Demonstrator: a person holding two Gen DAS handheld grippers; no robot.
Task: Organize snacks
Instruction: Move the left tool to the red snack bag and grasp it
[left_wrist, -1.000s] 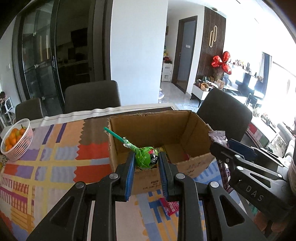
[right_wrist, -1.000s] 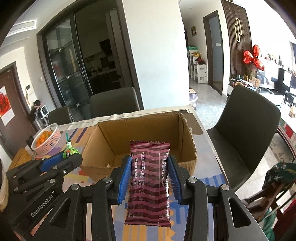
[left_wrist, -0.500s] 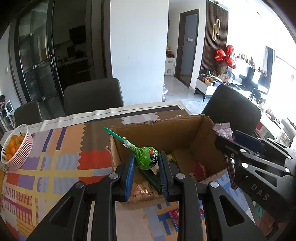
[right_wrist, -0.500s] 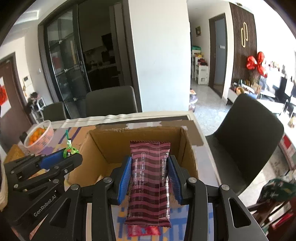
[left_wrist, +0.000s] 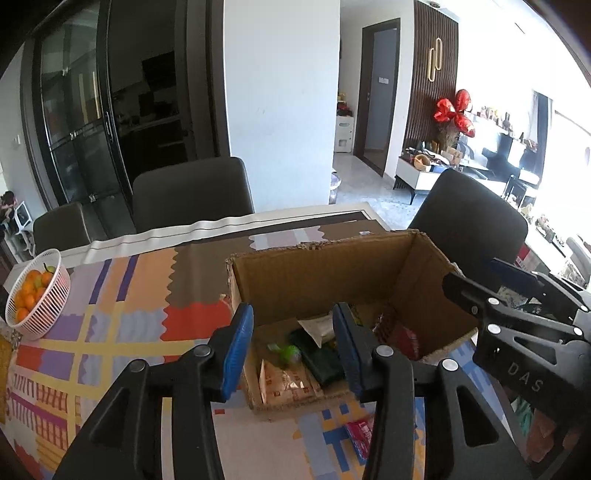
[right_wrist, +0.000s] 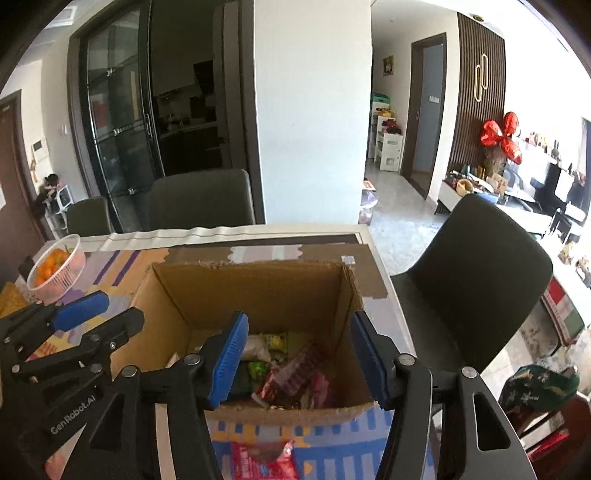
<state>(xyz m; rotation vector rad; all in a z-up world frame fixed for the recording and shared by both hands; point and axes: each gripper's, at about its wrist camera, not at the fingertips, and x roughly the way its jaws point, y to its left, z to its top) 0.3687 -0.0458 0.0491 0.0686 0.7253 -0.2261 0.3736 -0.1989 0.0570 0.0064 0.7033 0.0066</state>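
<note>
Cardboard box (right_wrist: 255, 291) is sitting open on the patterned tablecloth (left_wrist: 122, 325), w/ a maroon striped wrapper (right_wrist: 299, 369), green lollipop (left_wrist: 286, 352) & other packets lying inside. Left gripper (left_wrist: 291, 343) & right gripper (right_wrist: 299, 358) are hovering over it, jaws just been opening, nothing between them. Red packet (right_wrist: 262, 461) is lying in front; basket of oranges (left_wrist: 35, 295) is sitting far left.

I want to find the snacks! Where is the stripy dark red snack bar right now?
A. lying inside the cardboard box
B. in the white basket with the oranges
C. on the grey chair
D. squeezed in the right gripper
A: the stripy dark red snack bar lies among other packets inside the cardboard box, and the right gripper above it is open with nothing between its pads.
</note>
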